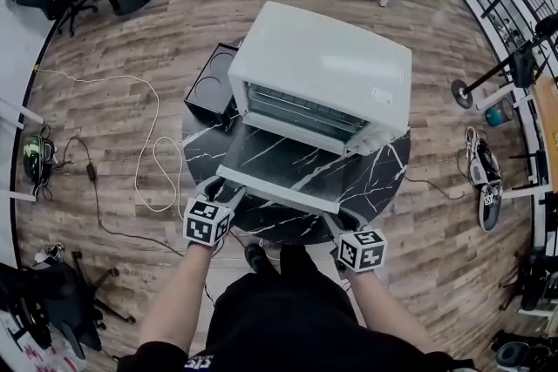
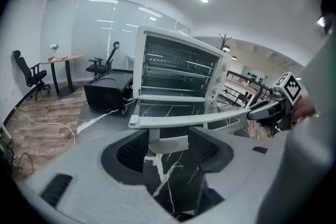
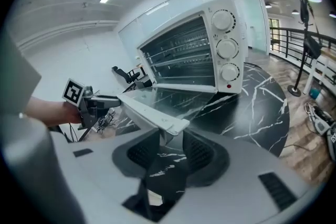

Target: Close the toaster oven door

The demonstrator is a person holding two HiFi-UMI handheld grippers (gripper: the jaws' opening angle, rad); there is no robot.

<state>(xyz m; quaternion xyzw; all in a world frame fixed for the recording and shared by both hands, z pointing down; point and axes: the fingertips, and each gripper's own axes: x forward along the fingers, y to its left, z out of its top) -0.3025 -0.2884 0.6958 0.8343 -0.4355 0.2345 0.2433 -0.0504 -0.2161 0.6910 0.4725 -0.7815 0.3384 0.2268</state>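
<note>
A white toaster oven (image 1: 323, 65) stands on a round black marble table (image 1: 384, 179), its glass door (image 1: 288, 161) folded down flat toward me. The door's white handle (image 1: 277, 198) runs along the near edge. My left gripper (image 1: 225, 194) is at the handle's left end; in the left gripper view its jaws (image 2: 168, 147) stand wide and open around the handle's bracket (image 2: 167, 139). My right gripper (image 1: 340, 222) is at the right end; in the right gripper view its pads (image 3: 170, 152) close on the handle's post (image 3: 167, 139), under the bar (image 3: 152, 115).
A black box-shaped appliance (image 1: 212, 87) sits on the table left of the oven. White and black cables (image 1: 153, 152) trail over the wood floor at left. Office chairs and desks stand at the back, and shoes (image 1: 482, 174) lie at right.
</note>
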